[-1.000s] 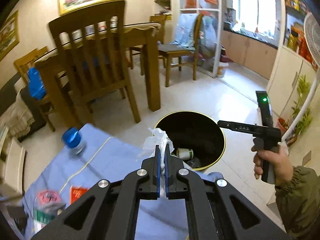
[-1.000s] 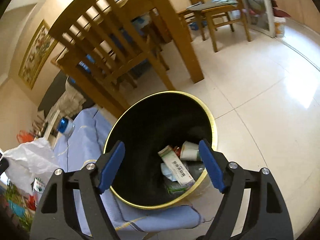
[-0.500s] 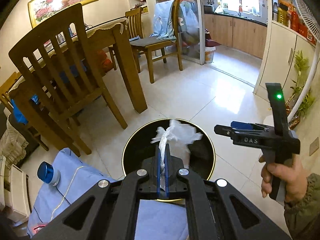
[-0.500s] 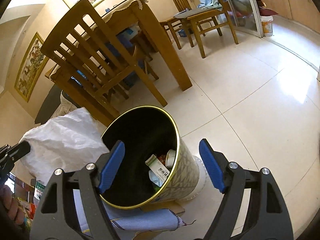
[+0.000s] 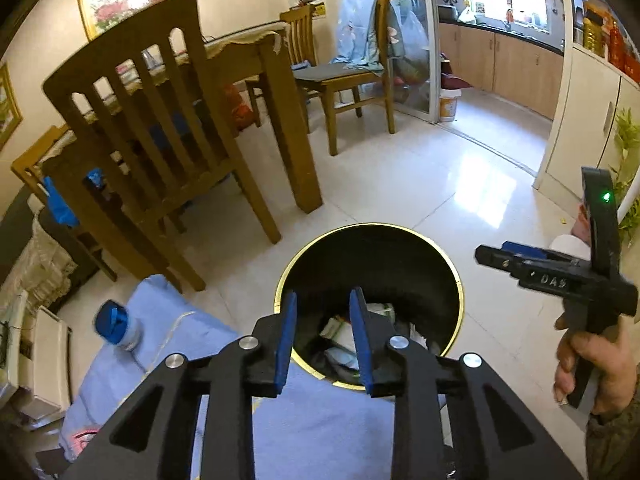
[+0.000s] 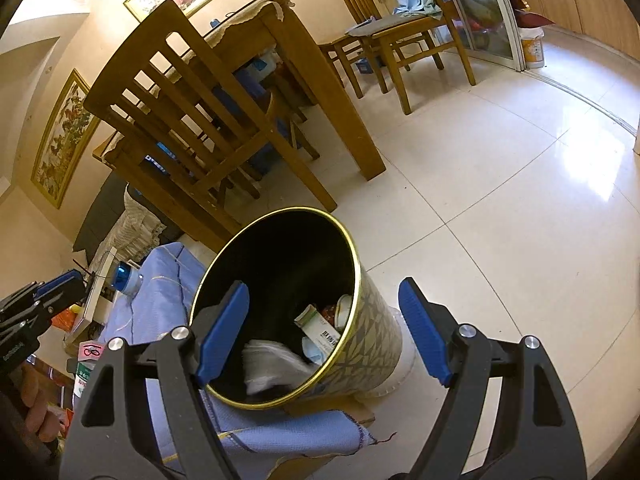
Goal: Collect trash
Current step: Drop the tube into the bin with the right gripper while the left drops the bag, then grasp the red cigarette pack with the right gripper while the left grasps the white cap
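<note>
A round bin with a gold rim [image 5: 458, 280] [image 6: 352, 264] stands on the tiled floor beside a blue-cloth table. It holds cartons, cups and a white plastic bag [image 6: 272, 364]. My left gripper [image 5: 323, 312] is open and empty, right above the bin's mouth. My right gripper [image 6: 323, 312] is open and empty, held above and to the right of the bin; it also shows in the left wrist view [image 5: 504, 254]. A blue-capped bottle [image 5: 116, 322] [image 6: 127, 278] lies on the blue cloth [image 5: 176, 332].
A wooden chair [image 5: 160, 140] and dining table [image 5: 256, 72] stand just behind the bin. More wrappers [image 6: 90, 354] lie on the low table at the left. A second chair [image 5: 352, 76] and a glass door are farther back. Green plants [image 5: 628, 184] stand at the right.
My left gripper carried the white plastic bag from the table to over the bin, then opened. The bag now lies inside the bin. The right gripper stayed open and drew back slightly.
</note>
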`<control>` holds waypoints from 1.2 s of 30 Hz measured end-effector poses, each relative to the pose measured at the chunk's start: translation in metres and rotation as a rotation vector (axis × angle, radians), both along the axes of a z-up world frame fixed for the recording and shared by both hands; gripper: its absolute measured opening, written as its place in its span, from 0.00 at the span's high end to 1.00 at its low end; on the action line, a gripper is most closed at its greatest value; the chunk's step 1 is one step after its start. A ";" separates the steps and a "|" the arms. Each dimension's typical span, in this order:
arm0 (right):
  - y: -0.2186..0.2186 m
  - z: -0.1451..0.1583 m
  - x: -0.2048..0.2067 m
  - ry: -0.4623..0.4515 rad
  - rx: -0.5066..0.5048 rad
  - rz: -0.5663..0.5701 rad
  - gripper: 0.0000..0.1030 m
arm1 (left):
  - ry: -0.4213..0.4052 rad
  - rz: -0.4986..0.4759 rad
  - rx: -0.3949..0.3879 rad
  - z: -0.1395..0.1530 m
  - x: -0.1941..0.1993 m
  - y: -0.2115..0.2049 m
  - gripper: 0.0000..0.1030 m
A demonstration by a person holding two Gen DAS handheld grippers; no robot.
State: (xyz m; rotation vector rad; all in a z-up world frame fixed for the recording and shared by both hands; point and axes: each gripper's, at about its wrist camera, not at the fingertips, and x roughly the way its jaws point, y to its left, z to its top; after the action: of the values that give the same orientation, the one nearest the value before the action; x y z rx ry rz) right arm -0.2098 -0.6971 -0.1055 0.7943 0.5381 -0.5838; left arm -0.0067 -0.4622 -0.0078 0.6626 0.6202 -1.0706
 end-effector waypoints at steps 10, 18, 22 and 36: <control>0.098 0.039 0.074 0.005 -0.102 0.236 0.21 | -0.111 0.197 -0.051 0.015 0.040 0.128 0.58; 0.260 0.036 0.184 0.083 -0.178 0.642 0.21 | -0.147 0.647 -0.100 -0.009 0.085 0.325 0.56; 0.332 0.022 0.245 0.177 -0.231 0.742 0.20 | -0.138 0.915 -0.095 -0.029 0.096 0.419 0.57; 0.393 -0.013 0.375 0.514 -0.290 0.528 0.05 | -0.029 1.077 -0.179 -0.060 0.101 0.508 0.51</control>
State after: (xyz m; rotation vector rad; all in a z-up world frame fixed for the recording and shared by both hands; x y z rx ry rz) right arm 0.1654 -0.3043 -0.1183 0.1969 1.0675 -0.3555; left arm 0.0939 0.0457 -0.0681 0.1149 0.7102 -0.1017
